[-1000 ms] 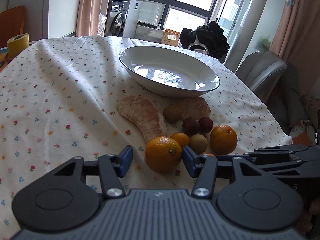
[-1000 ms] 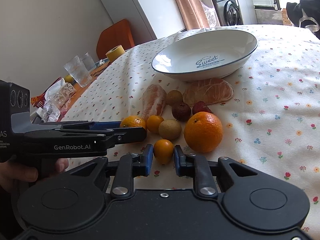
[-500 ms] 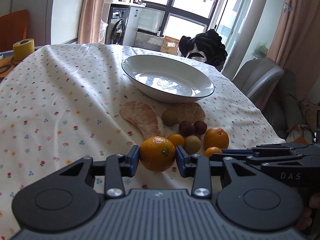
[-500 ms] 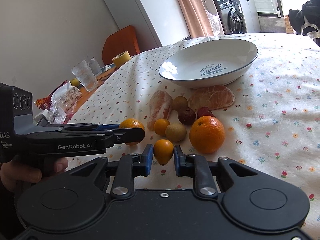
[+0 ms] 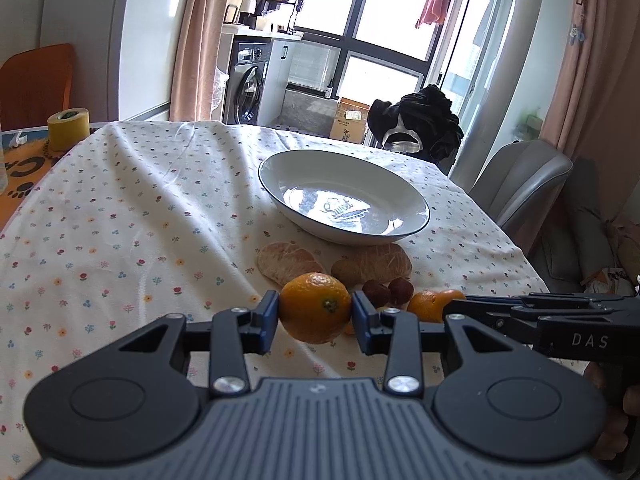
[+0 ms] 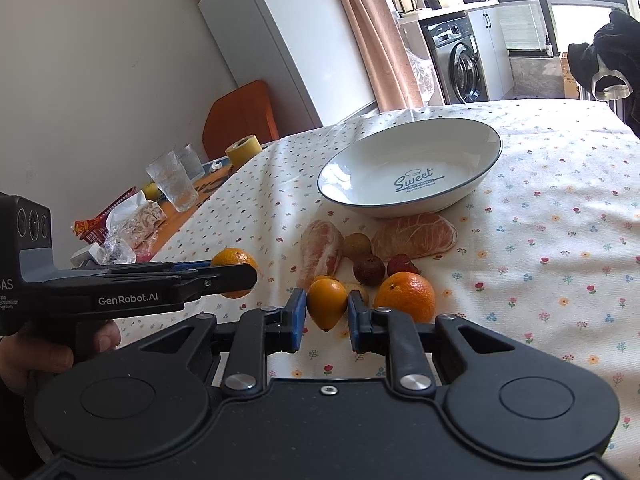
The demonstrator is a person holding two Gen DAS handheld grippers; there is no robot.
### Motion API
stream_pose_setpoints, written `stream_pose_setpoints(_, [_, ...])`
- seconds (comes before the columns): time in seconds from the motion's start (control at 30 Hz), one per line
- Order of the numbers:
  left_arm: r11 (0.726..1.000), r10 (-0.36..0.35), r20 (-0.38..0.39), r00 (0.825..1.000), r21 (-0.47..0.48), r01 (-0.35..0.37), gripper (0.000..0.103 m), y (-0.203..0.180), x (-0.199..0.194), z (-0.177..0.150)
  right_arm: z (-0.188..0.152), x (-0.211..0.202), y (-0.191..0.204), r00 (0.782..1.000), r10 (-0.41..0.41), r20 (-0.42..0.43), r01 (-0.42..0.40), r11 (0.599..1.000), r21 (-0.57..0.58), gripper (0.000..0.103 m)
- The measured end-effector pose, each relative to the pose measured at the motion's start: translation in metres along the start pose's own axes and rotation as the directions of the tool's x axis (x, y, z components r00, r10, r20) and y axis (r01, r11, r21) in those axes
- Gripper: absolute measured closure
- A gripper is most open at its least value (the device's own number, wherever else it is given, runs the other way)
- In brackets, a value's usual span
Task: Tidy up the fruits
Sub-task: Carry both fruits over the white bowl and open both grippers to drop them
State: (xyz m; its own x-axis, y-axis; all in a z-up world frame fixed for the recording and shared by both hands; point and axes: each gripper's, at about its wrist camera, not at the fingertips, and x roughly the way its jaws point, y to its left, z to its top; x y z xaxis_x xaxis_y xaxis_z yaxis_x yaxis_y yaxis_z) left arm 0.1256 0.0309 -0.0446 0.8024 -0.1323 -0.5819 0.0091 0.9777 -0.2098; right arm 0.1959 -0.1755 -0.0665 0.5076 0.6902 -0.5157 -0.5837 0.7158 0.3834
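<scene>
My left gripper (image 5: 315, 314) is shut on an orange (image 5: 315, 307), held a little above the flowered tablecloth. My right gripper (image 6: 327, 312) is shut on a small kumquat (image 6: 326, 303), also lifted off the cloth. Behind them lie a second orange (image 6: 405, 297), two pomelo segments (image 6: 416, 236), two dark red fruits (image 6: 368, 269) and a brownish round fruit (image 6: 357, 245). A white bowl (image 6: 408, 168) with a dark rim stands empty beyond the fruit. In the right wrist view the left gripper (image 6: 228, 276) with its orange (image 6: 234, 259) shows at the left.
Glasses (image 6: 173, 186), a yellow tape roll (image 5: 68, 128), wrappers and a red basket sit at the table's left end. A grey chair (image 5: 520, 180) stands beyond the right edge. An orange chair (image 6: 240, 118) stands at the far left. A hand (image 6: 48, 344) holds the left gripper's handle.
The left jaws closed on the orange. Both grippers then rose from the cloth with their fruit, and the views tilted up toward the bowl.
</scene>
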Motion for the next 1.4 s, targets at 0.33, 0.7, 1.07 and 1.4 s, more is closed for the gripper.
stream_pose_setpoints(0.33, [1.0,0.026,0.014,1.0,-0.002,-0.026,0.066,-0.006,0.011,0.01,0.016,0.003,-0.006,0.999,0.027,0.033,-0.027,1.0,-0.012,0.082])
stream_pose_setpoints(0.7, [1.0,0.024,0.015,1.0,0.006,-0.024,0.066,-0.008,0.025,0.024,0.032,0.012,-0.018,0.999,0.018,0.039,-0.017,1.0,-0.011,0.082])
stream_pose_setpoints(1.07, [0.999,0.029,0.007,1.0,0.016,-0.029,0.066,-0.009,0.048,0.045,0.052,0.026,-0.034,0.998,0.009,0.055,-0.009,1.0,-0.007,0.082])
stream_pose_setpoints(1.4, [0.999,0.023,-0.005,1.0,0.032,-0.023,0.066,-0.015,0.068,0.057,0.064,0.042,-0.049,0.998,0.0,0.065,-0.001,1.0,0.016,0.082])
